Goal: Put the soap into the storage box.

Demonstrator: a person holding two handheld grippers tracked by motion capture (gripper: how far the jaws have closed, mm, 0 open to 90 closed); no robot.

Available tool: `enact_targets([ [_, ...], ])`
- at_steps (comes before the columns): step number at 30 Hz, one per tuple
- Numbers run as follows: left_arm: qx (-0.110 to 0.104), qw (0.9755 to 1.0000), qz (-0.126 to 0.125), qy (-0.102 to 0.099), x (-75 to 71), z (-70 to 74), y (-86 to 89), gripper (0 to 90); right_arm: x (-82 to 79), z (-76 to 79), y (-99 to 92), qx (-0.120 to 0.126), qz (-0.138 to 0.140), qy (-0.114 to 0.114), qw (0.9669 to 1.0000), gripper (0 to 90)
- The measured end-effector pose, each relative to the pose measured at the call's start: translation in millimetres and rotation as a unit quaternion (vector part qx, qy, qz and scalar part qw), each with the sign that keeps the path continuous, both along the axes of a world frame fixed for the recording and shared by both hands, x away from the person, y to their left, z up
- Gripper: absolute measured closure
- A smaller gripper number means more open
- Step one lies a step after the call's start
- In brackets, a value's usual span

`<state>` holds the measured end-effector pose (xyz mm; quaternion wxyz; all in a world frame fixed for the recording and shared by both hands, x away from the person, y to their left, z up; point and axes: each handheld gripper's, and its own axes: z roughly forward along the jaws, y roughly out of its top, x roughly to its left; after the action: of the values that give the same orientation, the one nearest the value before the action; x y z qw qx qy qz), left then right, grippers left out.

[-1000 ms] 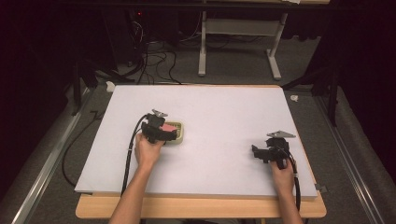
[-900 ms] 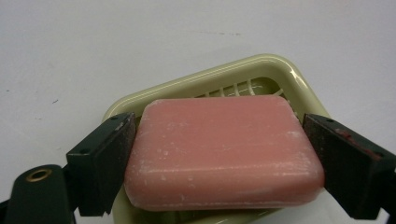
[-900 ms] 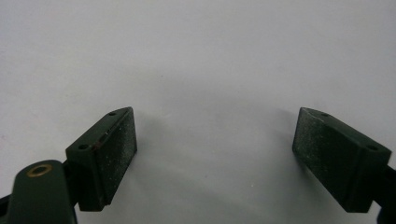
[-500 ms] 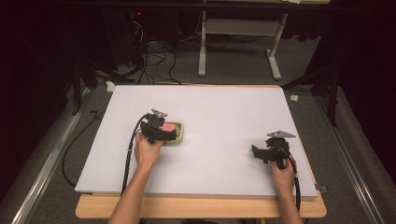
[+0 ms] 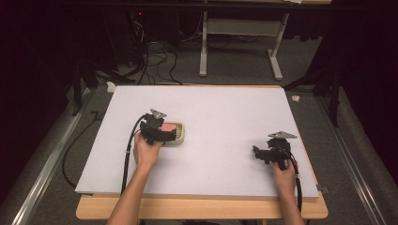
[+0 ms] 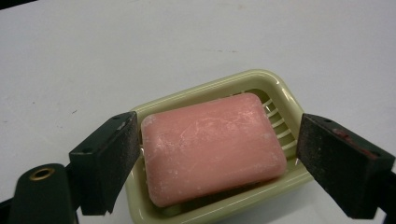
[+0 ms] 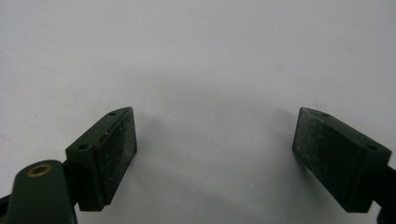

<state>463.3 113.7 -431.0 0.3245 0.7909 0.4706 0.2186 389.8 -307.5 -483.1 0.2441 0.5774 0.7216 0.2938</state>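
Observation:
A pink bar of soap [image 6: 212, 147] lies in a pale green slotted soap dish [image 6: 280, 93] on the white board. My left gripper [image 6: 219, 130] is open, one jaw on each side of the soap. Its left pad [image 6: 119, 158] stands close against the soap's end, and its right pad [image 6: 327, 158] is a gap away from the other end. From above, the left gripper [image 5: 164, 133] sits over the dish [image 5: 182, 137], with a patch of soap [image 5: 169, 127] showing. My right gripper [image 7: 213, 121] is open over bare board, at the right [image 5: 259, 153] in the high view.
The white board [image 5: 220, 112] rests on a wooden table [image 5: 202, 211]. A cable [image 5: 129, 150] trails from the left gripper toward the front edge. Beyond the far edge are a desk frame [image 5: 239, 33] and floor cables [image 5: 155, 61].

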Motion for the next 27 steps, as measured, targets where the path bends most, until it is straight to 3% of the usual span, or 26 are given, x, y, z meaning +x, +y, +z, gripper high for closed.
enact_targets([
  [10,-0.021,0.9997,0.005,0.011,-3.5,2.6,7.9,15.5,0.0,0.0,0.0,0.0,0.0,0.0,1.0,14.4],
  [24,-0.049,0.9987,0.002,0.008,-11.6,5.4,18.9,16.9,0.0,0.0,0.1,-0.001,0.0,0.0,1.0,14.4],
  [27,-0.043,0.999,-0.007,0.008,-13.4,6.4,21.2,17.6,0.1,-0.1,0.1,-0.001,0.001,0.0,1.0,14.4],
])
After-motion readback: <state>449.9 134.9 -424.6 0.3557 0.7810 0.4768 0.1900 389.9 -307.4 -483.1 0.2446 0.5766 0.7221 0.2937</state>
